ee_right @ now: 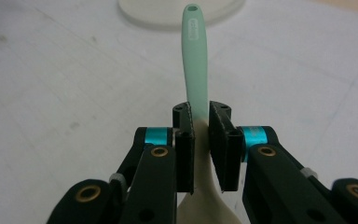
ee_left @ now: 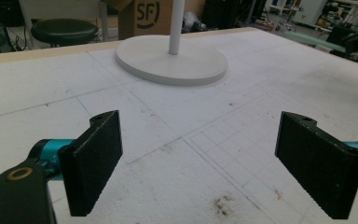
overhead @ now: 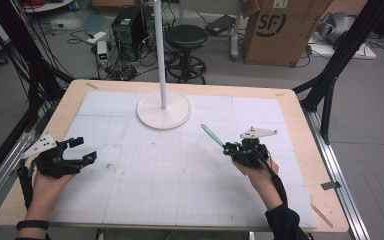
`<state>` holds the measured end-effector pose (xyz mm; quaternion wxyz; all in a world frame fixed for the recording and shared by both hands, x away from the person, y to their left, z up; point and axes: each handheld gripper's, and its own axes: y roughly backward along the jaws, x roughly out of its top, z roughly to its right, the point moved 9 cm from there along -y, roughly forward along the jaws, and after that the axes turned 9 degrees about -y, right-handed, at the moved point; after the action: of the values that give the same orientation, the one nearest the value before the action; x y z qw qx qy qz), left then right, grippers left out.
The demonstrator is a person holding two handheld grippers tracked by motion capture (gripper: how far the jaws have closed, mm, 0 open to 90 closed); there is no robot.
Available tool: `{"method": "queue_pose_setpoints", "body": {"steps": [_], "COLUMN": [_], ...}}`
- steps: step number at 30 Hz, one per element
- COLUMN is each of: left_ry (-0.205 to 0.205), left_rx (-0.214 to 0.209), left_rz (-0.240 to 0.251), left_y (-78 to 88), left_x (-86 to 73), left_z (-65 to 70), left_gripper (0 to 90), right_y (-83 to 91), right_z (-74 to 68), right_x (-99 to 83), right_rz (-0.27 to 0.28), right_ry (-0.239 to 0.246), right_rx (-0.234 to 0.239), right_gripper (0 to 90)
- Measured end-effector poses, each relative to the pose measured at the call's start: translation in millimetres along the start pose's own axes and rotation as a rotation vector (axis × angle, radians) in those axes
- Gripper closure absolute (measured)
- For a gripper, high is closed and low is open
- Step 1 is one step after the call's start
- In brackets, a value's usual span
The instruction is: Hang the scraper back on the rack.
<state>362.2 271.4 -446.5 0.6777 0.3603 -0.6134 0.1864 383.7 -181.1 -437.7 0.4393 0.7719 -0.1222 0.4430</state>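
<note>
Between the jaws of the right gripper (ee_right: 201,135), a mint-green spatula handle (ee_right: 195,60) was clamped, with the two black pads pressed against its sides. The handle projected forward beyond the jaws, and a small hole was visible at its far end. The pale cream part of the utensil ran down and back between the gripper's linkage arms; its shape there could not be determined. From the high view, the spatula (overhead: 212,135) was held above the right half of the table, its handle pointing up and to the left toward the lamp base (overhead: 164,109), clear of the surface. The right hand (overhead: 257,170) held the right gripper (overhead: 228,148) from below, with a grey three-cornered plate on top of the unit. The round white base stood at the far centre of the white gridded mat (overhead: 180,165), with a slim white pole rising from it. At the left edge of the mat, the left gripper (overhead: 82,150) was held in the left hand (overhead: 47,182) with its jaws spread wide and nothing between them. Along its own view, the left gripper (ee_left: 198,163) showed both pads well apart above the bare, lightly stained mat. Beyond the wooden table (overhead: 290,100) stood a black stool (overhead: 186,36) and a cardboard box (overhead: 280,30).
</note>
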Motion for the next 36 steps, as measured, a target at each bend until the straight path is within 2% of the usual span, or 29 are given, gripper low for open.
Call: {"method": "queue_pose_setpoints", "body": {"steps": [1,4,6,7,8,10,11,12,17,24,31,32,33,36], "left_ry": [0.002,0.01,0.009,0.01,0.011,0.011,0.011,0.009,0.012,0.023,0.024,0.025,0.026,0.029], "left_rx": [0.003,0.003,0.001,-0.003,-0.006,-0.01,-0.013,-0.019,-0.03,-0.037,-0.046,-0.047,-0.048,-0.049], "left_rz": [0.0,0.002,-0.001,-0.003,-0.005,-0.007,-0.009,-0.011,-0.004,-0.001,0.0,-0.001,0.002,0.006], "left_y": [0.1,0.3,0.3,0.2,0.0,-0.7,-1.1,-1.4,-2.0,-2.6,-3.0,-3.1,-3.2,-3.0], "left_x": [-0.1,-0.3,-0.6,-0.7,-0.8,-0.8,-1.0,-1.2,-0.5,-1.2,-1.3,-1.3,-1.0,-0.8], "left_z": [-0.7,-1.4,-0.8,0.0,0.7,2.1,2.8,3.4,4.8,3.5,4.1,4.3,4.5,3.7], "left_gripper": [15.4,15.4,15.4,15.4,15.4,15.4,15.4,15.4,15.3,15.0,14.9,15.0,15.0,14.9], "right_y": [5.9,14.6,16.8,23.5,23.5,29.2,33.9,33.9,42.5,49.6,50.1,48.9,48.9,47.1], "right_z": [-3.1,-7.3,-8.5,-12.2,-12.2,-15.6,-18.6,-18.6,-26.7,-35.3,-40.3,-42.7,-42.7,-44.7], "right_x": [15.9,39.7,45.7,62.7,62.7,77.4,92.4,92.4,129.3,175.0,210.2,221.1,221.1,235.8], "right_rz": [0.024,0.057,0.066,0.086,0.086,0.105,0.123,0.123,0.163,0.206,0.228,0.235,0.235,0.246], "right_ry": [0.009,0.018,0.017,0.023,0.023,0.034,0.038,0.038,0.037,0.041,0.034,0.037,0.037,0.037], "right_rx": [0.017,0.038,0.042,0.056,0.056,0.056,0.064,0.064,0.093,0.113,0.125,0.132,0.132,0.137], "right_gripper": [80.7,80.7,80.7,80.8,80.8,80.7,80.7,80.7,80.8,80.7,80.7,80.7,80.7,80.7]}}
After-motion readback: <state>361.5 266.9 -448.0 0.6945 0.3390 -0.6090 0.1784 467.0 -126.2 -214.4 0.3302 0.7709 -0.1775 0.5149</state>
